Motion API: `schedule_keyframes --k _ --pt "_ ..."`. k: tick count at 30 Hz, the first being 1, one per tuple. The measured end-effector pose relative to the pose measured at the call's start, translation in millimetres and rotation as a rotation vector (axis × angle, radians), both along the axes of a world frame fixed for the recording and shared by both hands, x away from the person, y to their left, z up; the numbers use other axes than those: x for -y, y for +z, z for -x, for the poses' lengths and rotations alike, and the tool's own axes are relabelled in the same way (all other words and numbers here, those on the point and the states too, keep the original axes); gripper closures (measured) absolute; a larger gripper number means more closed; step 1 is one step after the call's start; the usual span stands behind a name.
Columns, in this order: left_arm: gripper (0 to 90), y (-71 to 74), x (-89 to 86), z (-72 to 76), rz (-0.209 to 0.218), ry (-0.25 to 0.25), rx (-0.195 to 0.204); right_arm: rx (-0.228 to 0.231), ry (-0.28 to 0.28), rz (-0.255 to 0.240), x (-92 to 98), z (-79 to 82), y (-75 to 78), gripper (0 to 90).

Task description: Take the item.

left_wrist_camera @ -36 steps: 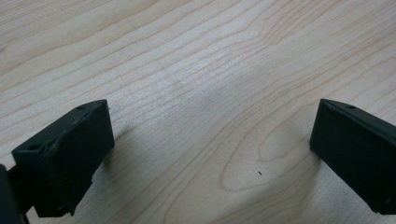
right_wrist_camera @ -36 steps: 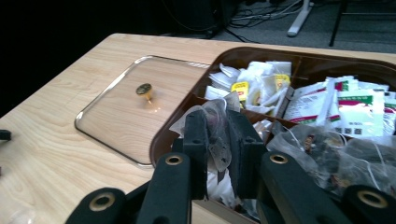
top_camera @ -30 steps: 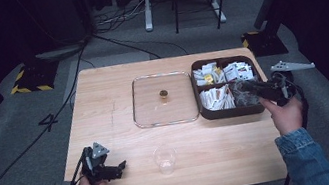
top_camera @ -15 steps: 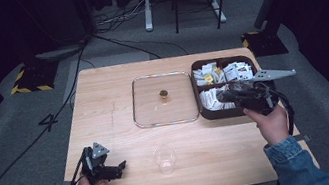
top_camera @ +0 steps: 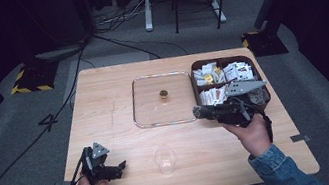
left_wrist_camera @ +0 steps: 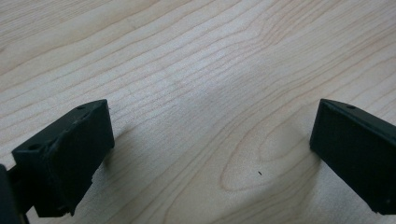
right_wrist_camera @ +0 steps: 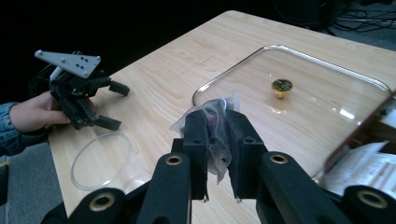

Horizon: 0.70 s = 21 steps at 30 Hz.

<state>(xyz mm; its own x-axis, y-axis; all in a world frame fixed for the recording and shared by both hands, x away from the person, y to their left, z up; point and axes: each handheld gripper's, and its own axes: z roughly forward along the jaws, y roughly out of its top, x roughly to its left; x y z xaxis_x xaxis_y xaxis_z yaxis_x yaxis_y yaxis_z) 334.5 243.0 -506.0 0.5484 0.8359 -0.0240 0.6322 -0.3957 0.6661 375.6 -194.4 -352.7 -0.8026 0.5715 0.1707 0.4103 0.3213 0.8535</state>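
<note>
My right gripper hovers over the table between the glass lid and the clear plastic cup. In the right gripper view its jaws are shut on a small clear plastic packet that sticks up between them. The cup's rim lies below and to the left there. My left gripper rests low at the table's front left, open. In the left gripper view, bare wood shows between its jaws.
The glass lid has a gold knob and lies flat mid-table. A brown box with several paper packets stands at the right edge, behind my right hand. Beyond the cup stands the left gripper.
My right gripper has moved left, from over the brown box to the near corner of the glass lid, with the packet in it. The left gripper has stayed put.
</note>
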Motion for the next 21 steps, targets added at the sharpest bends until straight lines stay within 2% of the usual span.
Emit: schedule_keyframes --k 6,9,11,13,17,21 --pt "0.0 0.0 0.0 0.0 0.0 0.0 0.0 0.016 -0.001 0.025 -21.0 10.7 -9.2 79.6" --pt "0.1 0.0 0.0 0.0 0.0 0.0 0.0 0.012 -0.013 0.019 -35.2 18.4 -18.0 79.7" --pt "0.1 0.0 0.0 0.0 0.0 0.0 0.0 0.011 -0.013 0.018 -37.8 20.0 -19.0 79.7" --pt "0.0 0.0 -0.1 -0.2 -0.001 -0.002 0.0 0.026 0.004 0.028 -49.4 27.8 -21.2 79.7" --pt "0.0 0.1 0.0 -0.4 -0.001 -0.003 -0.002 0.052 0.026 0.026 -58.4 37.2 -21.9 79.7" --pt "0.0 0.1 0.0 -0.4 -0.002 -0.003 -0.001 0.048 0.056 0.013 -66.4 45.2 -23.1 79.7"
